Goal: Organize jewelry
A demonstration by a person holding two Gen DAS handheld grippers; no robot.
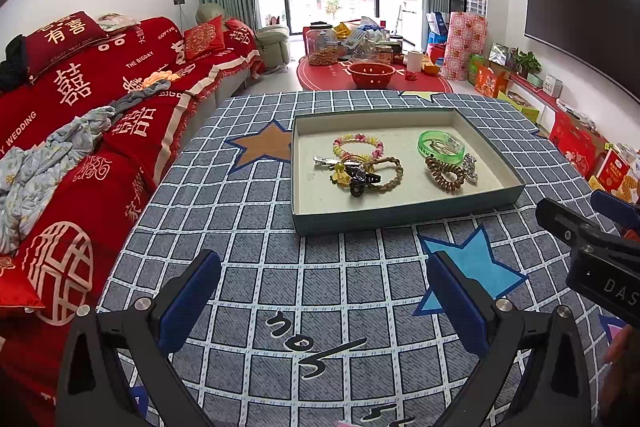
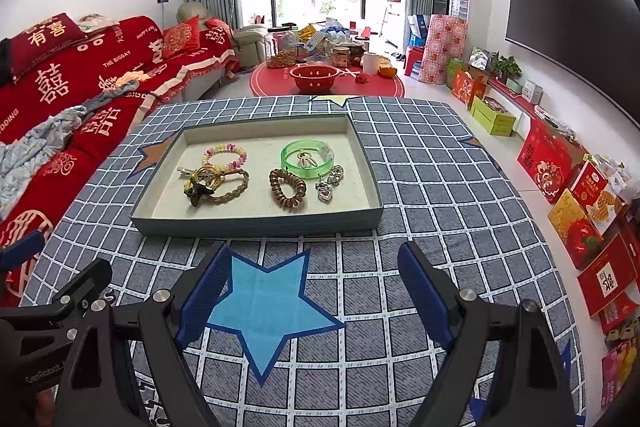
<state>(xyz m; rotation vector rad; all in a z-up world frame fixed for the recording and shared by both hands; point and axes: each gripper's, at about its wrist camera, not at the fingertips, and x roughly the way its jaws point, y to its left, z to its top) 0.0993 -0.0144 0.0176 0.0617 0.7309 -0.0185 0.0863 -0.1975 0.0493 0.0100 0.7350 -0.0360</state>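
Jewelry tray (image 2: pixel 256 223) lies long axis crosswise before both spread, empty tongs (image 1: pixel 324 301) (image 2: pixel 314 291).

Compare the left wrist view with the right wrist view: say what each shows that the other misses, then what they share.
Only the left wrist view shows the left hand-held gripper from behind, open over the checked cloth, with the blue star to its right.

Only the right wrist view shows the right hand-held gripper open over that star, and the silver heart charms clearly.

Both show the tray holding the green bangle, brown coil hair tie, braided band and beaded bracelet.
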